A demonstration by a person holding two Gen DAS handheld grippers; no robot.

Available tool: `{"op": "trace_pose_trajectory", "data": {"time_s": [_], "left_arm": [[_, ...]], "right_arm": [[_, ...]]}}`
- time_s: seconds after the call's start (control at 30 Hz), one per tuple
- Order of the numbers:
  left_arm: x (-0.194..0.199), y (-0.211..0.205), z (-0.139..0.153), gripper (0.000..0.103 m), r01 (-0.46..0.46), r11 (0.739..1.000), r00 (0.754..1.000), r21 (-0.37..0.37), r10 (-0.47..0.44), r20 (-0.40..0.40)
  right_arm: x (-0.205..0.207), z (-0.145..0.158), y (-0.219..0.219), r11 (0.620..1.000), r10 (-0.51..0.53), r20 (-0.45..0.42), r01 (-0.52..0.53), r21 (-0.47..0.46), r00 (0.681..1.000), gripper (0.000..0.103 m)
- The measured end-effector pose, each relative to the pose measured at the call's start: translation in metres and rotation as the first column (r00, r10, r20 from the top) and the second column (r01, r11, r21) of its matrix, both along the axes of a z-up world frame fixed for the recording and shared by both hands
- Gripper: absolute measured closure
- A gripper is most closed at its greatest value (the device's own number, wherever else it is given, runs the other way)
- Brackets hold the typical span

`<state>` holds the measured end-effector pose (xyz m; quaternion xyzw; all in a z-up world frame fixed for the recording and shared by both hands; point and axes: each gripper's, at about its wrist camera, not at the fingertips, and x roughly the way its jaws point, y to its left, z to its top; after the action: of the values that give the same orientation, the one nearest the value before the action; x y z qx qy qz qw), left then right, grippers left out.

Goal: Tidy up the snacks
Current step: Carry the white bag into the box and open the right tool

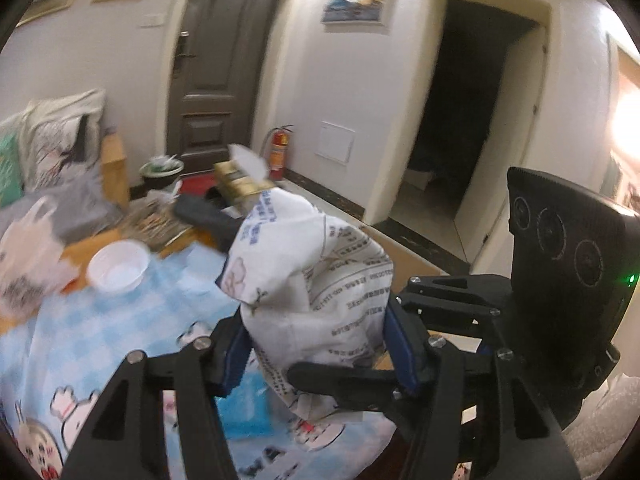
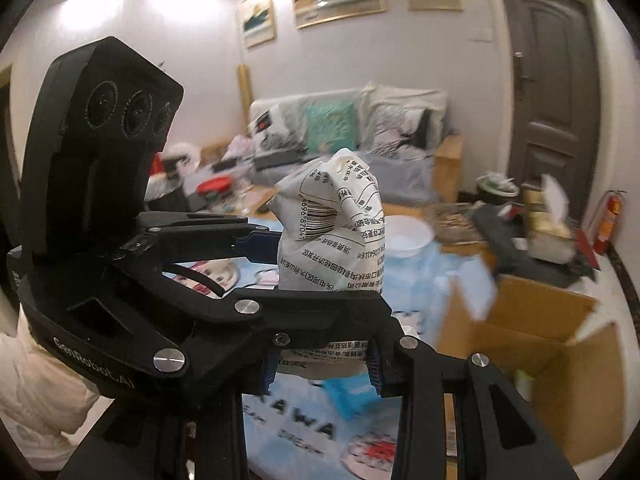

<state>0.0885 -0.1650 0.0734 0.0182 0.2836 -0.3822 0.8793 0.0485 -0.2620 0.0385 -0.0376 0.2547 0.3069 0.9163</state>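
Both grippers grasp one crumpled white snack bag [image 1: 320, 280] printed with black text, and it hangs in the air above the worktop [image 1: 120, 320], which is spread with a blue checked cartoon cloth. The left gripper [image 1: 316, 356] has its blue pads pressed into the lower part of the bag from both sides. The right gripper [image 2: 322, 364] is clenched on the bag's bottom edge in its own view, and in the left wrist view its black fingers reach in from the right against the same bag. A barcode shows on the bag's upper fold in the right wrist view.

On the worktop behind the bag sits a white bowl [image 1: 118, 266], near the far edge, with a gold-coloured tissue box [image 1: 240, 182] further back. An open cardboard box [image 2: 532, 360] stands just off the worktop's right edge. A red fire extinguisher [image 1: 278, 152] stands against the wall beside a dark door [image 1: 224, 68].
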Motion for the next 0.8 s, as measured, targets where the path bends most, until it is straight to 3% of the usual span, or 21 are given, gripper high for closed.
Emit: {"op": "trace_pose_trajectory", "data": {"time_s": [0.23,0.4,0.63,0.8], "left_arm": [[0.023,-0.095,-0.01,0.048,0.099,0.992,0.995,0.08,-0.097,-0.032],[0.047,-0.141,-0.033,0.049,0.145,0.983,0.985,0.115,-0.132,-0.111],[0.062,-0.169,-0.057,0.048,0.165,0.974,0.97,0.153,-0.132,-0.205],[0.069,-0.181,-0.068,0.041,0.164,0.962,0.971,0.218,-0.119,-0.206]], "right_arm": [[0.005,-0.006,-0.094,0.989,-0.133,-0.027,0.134,0.058,0.991,0.072],[0.023,-0.025,-0.14,0.978,-0.195,-0.089,0.201,0.06,0.977,0.071],[0.044,-0.053,-0.169,0.969,-0.24,-0.148,0.245,0.014,0.959,0.07],[0.047,-0.064,-0.169,0.96,-0.28,-0.139,0.276,-0.054,0.95,0.066]]}}
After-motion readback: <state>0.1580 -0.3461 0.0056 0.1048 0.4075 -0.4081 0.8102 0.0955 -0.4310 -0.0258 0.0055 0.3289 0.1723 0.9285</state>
